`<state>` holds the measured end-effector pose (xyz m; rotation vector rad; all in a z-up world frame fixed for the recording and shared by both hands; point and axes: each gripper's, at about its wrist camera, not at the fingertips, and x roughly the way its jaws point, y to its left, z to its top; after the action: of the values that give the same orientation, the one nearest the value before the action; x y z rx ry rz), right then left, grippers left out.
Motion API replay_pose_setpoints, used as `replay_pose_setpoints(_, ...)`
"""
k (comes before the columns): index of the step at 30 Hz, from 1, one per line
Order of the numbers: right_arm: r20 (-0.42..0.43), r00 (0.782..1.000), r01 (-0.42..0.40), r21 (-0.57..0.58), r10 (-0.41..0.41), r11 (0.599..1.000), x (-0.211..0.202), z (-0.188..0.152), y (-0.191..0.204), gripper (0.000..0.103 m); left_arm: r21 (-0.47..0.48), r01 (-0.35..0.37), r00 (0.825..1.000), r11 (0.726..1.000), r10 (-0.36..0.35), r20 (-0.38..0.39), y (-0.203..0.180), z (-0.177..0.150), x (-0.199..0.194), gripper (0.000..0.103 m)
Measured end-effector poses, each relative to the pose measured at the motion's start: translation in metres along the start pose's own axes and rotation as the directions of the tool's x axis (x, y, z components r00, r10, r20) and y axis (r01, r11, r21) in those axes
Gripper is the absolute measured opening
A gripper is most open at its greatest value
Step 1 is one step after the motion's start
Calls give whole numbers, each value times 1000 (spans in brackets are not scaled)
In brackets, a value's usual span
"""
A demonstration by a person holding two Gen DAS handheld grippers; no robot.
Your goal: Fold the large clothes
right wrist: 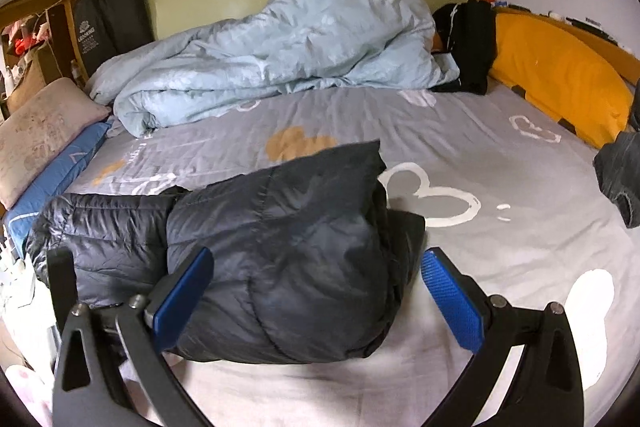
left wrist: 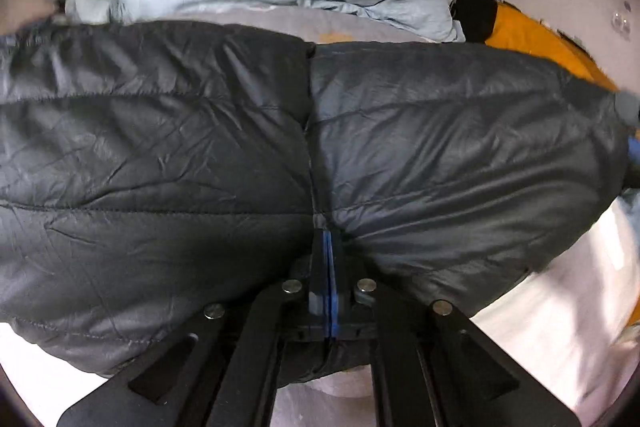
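Your left hand-held gripper (left wrist: pixel 329 247) has its blue pads pressed together, tips buried in the dark puffer jacket (left wrist: pixel 200 155) right at the seam where two quilted panels meet; whether any fabric is actually caught between the pads cannot be told. Your right hand-held gripper (right wrist: pixel 316 279) is spread wide, its blue pads (right wrist: pixel 452 299) flanking the near end of the jacket (right wrist: pixel 280 247) without pressing it. The jacket lies bundled on the bed (right wrist: pixel 480 155), on the grey patterned sheet, toward the near edge. Behind it, a rumpled pale blue duvet (right wrist: pixel 280 39) sits against the green wall. A pink pillow (right wrist: pixel 44 131) lies at the left edge.
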<state>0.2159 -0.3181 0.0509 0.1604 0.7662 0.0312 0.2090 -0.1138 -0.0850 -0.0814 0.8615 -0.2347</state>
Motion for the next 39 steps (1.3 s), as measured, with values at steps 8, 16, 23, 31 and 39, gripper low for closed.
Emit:
replay_pose_setpoints(8, -33, 999, -18, 14, 18, 1000, 4, -2, 2, 103, -95, 72, 995, 993, -78, -61, 14, 23, -20, 3)
replay_pose_setpoints(16, -74, 997, 31, 131, -22, 991, 16, 0, -23, 103, -86, 0, 999, 996, -4, -47, 18, 88, -31, 3)
replay_pose_setpoints(23, -99, 995, 45, 133, -32, 990, 19, 1, -28, 103, -272, 57, 955, 961, -131, -265, 46, 87, 60, 4)
replay_pose_setpoints(31, -104, 993, 74, 101, -63, 992, 19, 0, -27, 103, -240, 39, 963, 970, -101, -248, 35, 100, 43, 3)
replay_pose_setpoints(39, -88, 994, 70, 64, -64, 996, 15, 2, -21, 103, -290, -2, 969, 957, -70, -236, 47, 132, 40, 3)
